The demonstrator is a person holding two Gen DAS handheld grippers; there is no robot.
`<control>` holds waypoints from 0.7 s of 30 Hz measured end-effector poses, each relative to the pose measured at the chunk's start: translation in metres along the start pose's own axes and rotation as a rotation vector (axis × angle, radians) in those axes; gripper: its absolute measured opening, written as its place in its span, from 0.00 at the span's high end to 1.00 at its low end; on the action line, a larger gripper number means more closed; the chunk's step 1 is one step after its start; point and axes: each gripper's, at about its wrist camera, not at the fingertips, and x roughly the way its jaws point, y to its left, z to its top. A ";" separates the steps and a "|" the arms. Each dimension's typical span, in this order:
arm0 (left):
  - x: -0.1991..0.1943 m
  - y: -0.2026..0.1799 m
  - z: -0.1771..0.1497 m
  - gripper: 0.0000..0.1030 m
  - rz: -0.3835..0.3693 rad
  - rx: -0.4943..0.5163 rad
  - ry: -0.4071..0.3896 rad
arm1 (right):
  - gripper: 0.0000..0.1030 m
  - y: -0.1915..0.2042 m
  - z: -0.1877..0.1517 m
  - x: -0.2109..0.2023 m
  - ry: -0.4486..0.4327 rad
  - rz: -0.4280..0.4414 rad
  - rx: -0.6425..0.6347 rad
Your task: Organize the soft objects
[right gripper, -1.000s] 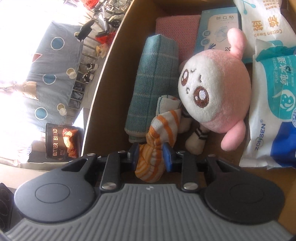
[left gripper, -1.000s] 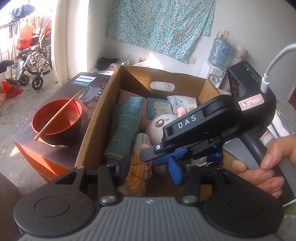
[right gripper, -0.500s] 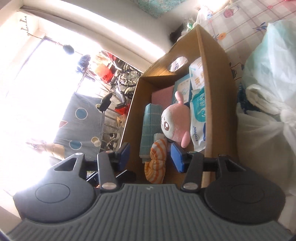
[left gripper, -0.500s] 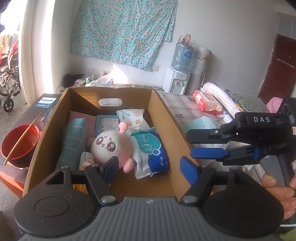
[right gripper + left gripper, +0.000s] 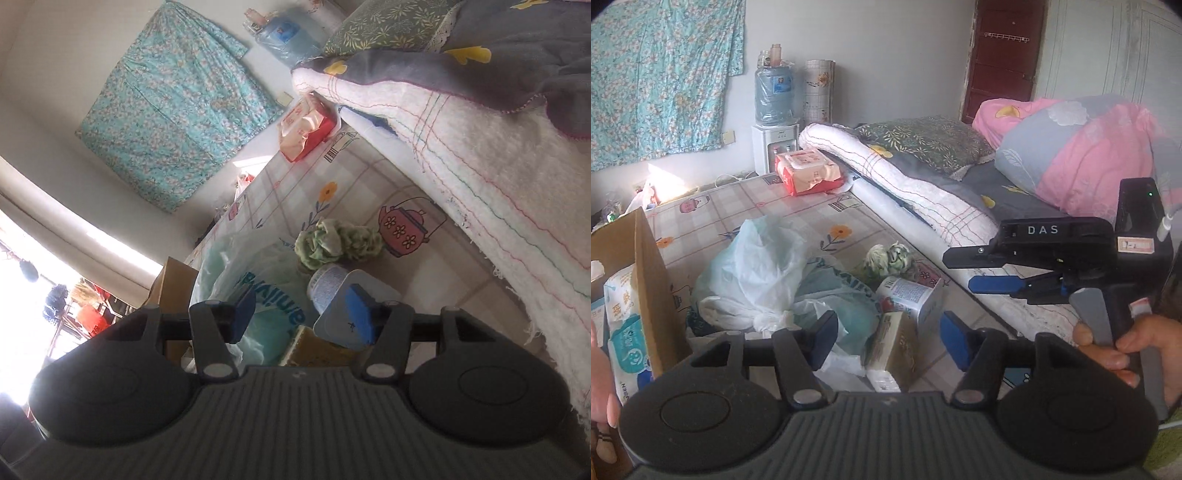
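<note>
A balled green-and-white soft item (image 5: 886, 256) (image 5: 338, 242) lies on the checked bed sheet (image 5: 746, 206), beyond both grippers. My left gripper (image 5: 888, 343) hovers over a tissue pack (image 5: 890, 350) and a white carton (image 5: 912, 295); its jaws are closing with nothing pressed between the pads. My right gripper (image 5: 301, 315), also seen at the right of the left wrist view (image 5: 960, 271), is opening and holds nothing. The cardboard box (image 5: 646, 280) with wipe packs (image 5: 626, 332) stands at the left edge.
Crumpled plastic bags (image 5: 757, 273) (image 5: 258, 280) lie between the box and the green item. A red wipes pack (image 5: 809, 171) sits farther back. A rolled white blanket (image 5: 916, 184) (image 5: 480, 166), pillow and pink quilt (image 5: 1089, 147) fill the right side.
Both grippers swung right, away from the box and over the bed. The right gripper let go of the orange striped sock, which stayed in the box. The right jaws widened.
</note>
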 end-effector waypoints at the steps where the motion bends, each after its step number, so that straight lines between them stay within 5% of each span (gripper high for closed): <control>1: 0.011 -0.008 0.001 0.46 0.000 0.021 0.014 | 0.47 -0.008 0.002 0.007 0.003 0.002 0.004; 6: 0.060 -0.034 0.000 0.65 0.013 0.080 0.092 | 0.47 -0.033 0.012 0.045 0.032 0.002 0.023; 21: 0.120 -0.048 0.004 0.90 0.096 0.120 0.210 | 0.45 -0.055 0.011 0.090 0.135 0.095 0.079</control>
